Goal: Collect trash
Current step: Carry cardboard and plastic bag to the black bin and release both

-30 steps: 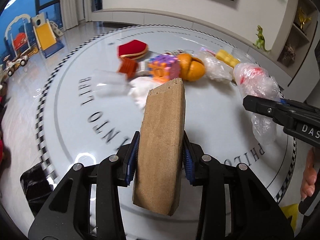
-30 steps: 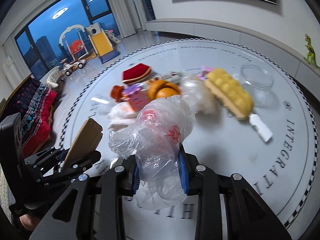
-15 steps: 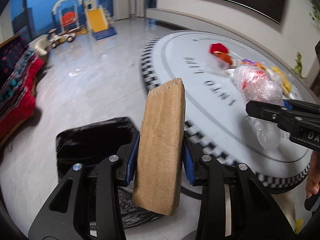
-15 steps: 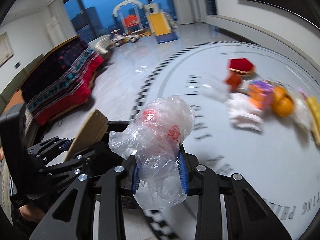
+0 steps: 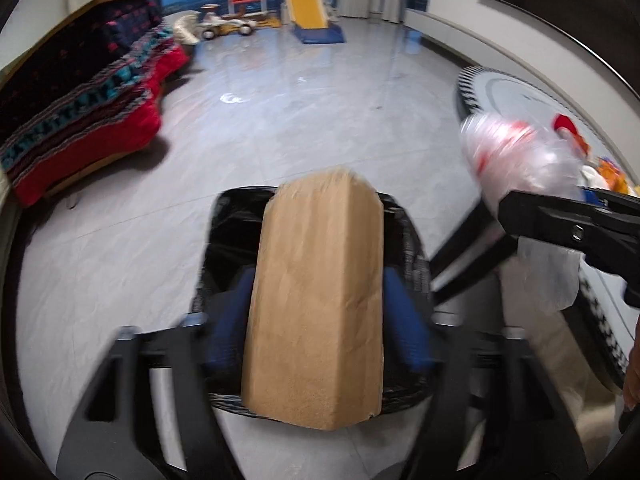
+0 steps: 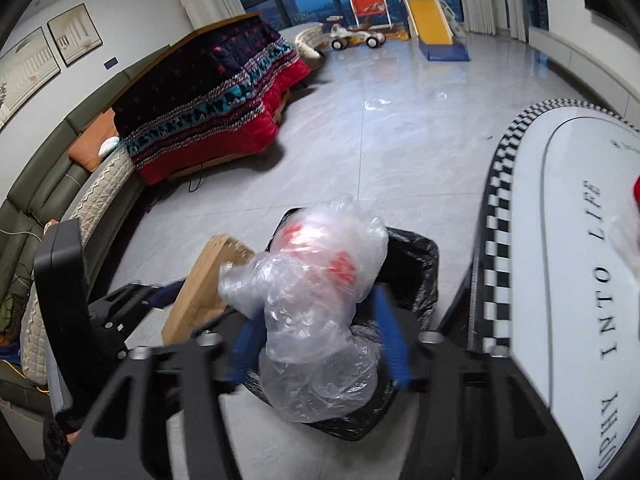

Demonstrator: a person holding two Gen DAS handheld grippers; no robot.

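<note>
Both grippers, left gripper [image 5: 320,316] and right gripper [image 6: 320,344], have just spread, freeing cardboard [image 5: 316,300] and plastic bag [image 6: 316,300] over the black bin [image 6: 416,264] at lower centre.

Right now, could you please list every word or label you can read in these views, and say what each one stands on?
"INTO LIFE" on the round white table, along its inner ring.
"PHY" on the same table, lower along the ring; the word is cut off by the frame edge.
Small print near the table's far rim: too small to read.
Wall pictures: no legible text.
</note>
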